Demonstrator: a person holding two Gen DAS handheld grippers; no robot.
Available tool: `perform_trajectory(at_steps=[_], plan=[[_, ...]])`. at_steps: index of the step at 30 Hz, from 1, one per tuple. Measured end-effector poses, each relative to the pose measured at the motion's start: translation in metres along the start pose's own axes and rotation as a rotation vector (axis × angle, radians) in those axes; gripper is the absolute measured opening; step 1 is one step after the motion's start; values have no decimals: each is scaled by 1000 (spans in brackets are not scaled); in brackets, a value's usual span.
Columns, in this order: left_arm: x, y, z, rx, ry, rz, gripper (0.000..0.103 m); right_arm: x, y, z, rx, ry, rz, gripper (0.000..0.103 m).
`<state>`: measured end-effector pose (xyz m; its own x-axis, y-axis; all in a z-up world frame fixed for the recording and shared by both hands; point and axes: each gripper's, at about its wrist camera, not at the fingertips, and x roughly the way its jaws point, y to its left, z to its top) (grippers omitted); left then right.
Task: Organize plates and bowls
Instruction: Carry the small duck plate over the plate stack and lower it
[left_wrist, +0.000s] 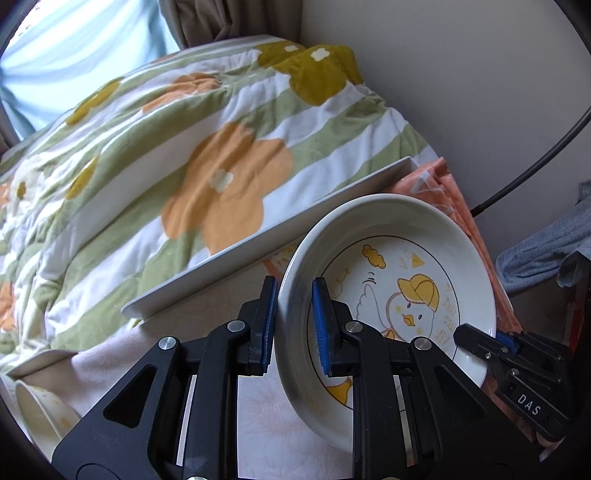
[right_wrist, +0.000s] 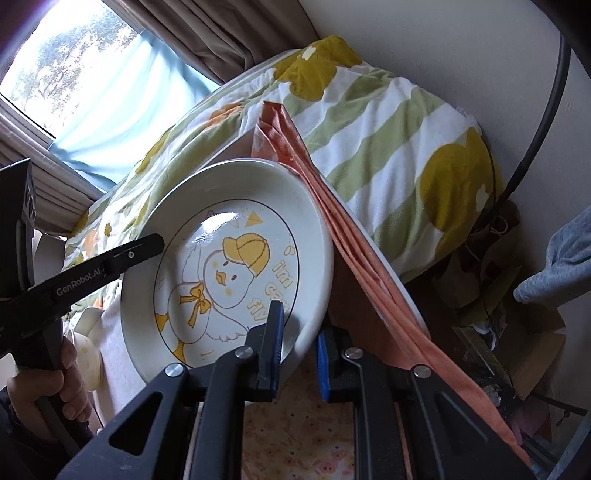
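- The plate (left_wrist: 399, 280), a deep white one with a cartoon duck in a yellow cap printed inside, is being held up off the flowery tablecloth (left_wrist: 280, 413) and tilted, so its printed face is being turned up and toward both cameras.
- It's round, so no real long axis is being shown; only the tilt is readable, with the far rim being kept higher, up by the orange cloth (right_wrist: 369, 280).
- The left gripper (left_wrist: 294, 325) is being pressed together on the plate's near-left rim, one blue pad inside the wall and one outside.
- The right gripper (right_wrist: 300, 350) is being clamped the same way on the opposite rim, near the "i'm can fly" lettering.
- The left tool's handle is being gripped by a hand (right_wrist: 70, 384), seen in the right wrist view.
- A cream bowl (left_wrist: 40, 417) is being left lying on the cloth at the lower left, well apart from the plate.
- A striped floral blanket (left_wrist: 166, 155) is being seen behind a white board edge (left_wrist: 280, 229).
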<state>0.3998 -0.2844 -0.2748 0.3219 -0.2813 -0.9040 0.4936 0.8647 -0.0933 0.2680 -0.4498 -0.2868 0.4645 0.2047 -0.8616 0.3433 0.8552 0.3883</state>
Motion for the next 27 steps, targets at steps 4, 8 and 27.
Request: perform_trajectory(at_steps=[4,8,27], plan=[[-25,0,-11,-20,-27,-8,17,-17,7,-2,-42,-30,-4,15],[-58,4,-27,-53,-70,-11,16,-39,19,-5,-100,-59,6,15],[-204,55,-162,-260,-202,98,16,-109,110,-84,-321,-108,145,15]])
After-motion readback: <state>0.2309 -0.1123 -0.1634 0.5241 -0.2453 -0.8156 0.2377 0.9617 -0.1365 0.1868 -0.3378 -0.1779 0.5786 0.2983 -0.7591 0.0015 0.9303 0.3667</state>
